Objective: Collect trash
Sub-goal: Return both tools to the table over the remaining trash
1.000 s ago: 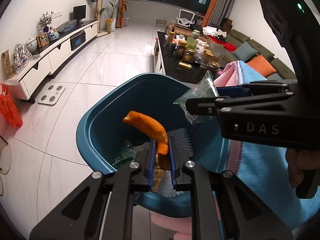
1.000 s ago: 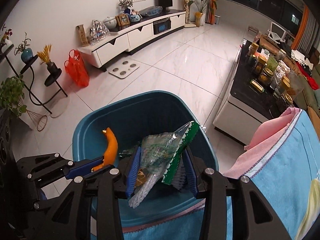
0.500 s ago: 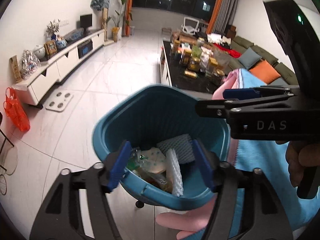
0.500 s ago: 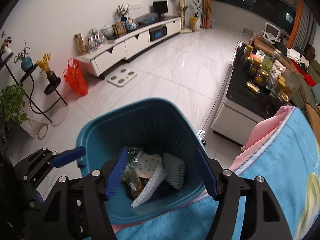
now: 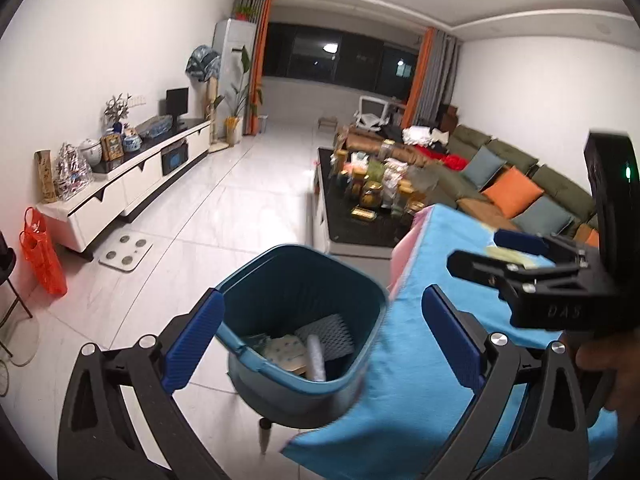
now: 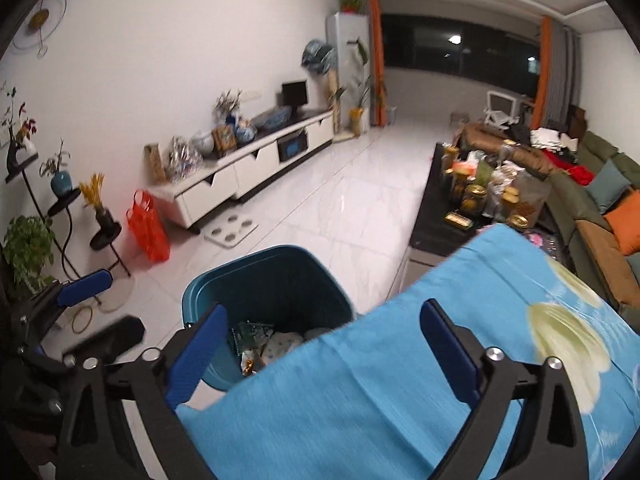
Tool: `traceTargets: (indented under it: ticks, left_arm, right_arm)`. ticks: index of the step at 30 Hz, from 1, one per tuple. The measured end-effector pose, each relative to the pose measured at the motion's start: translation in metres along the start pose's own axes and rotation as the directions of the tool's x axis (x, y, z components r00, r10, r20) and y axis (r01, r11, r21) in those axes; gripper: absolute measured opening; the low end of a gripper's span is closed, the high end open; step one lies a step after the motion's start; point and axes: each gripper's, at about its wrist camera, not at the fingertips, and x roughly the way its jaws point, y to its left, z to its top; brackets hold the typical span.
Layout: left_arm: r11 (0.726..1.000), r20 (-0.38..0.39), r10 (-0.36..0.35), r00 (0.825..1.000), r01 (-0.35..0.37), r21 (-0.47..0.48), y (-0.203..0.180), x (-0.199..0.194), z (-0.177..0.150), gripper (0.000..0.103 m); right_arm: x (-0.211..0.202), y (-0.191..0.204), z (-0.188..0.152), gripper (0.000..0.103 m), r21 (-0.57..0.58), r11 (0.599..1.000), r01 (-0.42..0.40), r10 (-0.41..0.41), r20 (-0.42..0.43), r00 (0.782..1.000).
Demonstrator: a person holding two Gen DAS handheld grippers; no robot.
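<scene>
1. Where the white wall runs down the left of the room, an orange bag (image 5: 42, 258) sits on the pale tiled floor (image 5: 224, 216) beside a long white TV cabinet (image 5: 132, 176), with a white scale (image 5: 125, 254) lying flat in front of it.
2. Nearer, the left gripper (image 5: 320, 334) stands wide open with nothing between its blue pads; its jaws have just been opening.
3. Below it stands the teal trash bin (image 5: 352, 376), and the collected trash (image 5: 308, 346) of wrappers and white foam netting lies inside.
4. Touching the bin's right rim is a blue cloth (image 5: 416, 352) draped over a surface.
5. The right gripper (image 6: 322, 344) is likewise spread wide and empty above that cloth and bin, having just opened.
6. Farther right, a dark coffee table (image 5: 360, 220) crowded with jars stands before a green sofa (image 5: 560, 184) with orange cushions.
</scene>
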Motion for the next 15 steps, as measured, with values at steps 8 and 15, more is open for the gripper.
traceTargets:
  ticks: [8,15]
  left_arm:
    - [0.996,0.102,-0.072,0.992,0.067,0.053,-0.052,-0.054,0.0,0.097]
    - [0.978,0.158,-0.188,0.969,0.17,0.12,-0.106,-0.087,-0.011,0.097]
  right_arm:
    - [-0.072,-0.029,-0.041,0.096,0.067,0.993,0.093,-0.1,0.11,0.989]
    - [-0.148,-0.06,-0.095,0.096,0.15,0.968,0.201,-0.23,0.211,0.95]
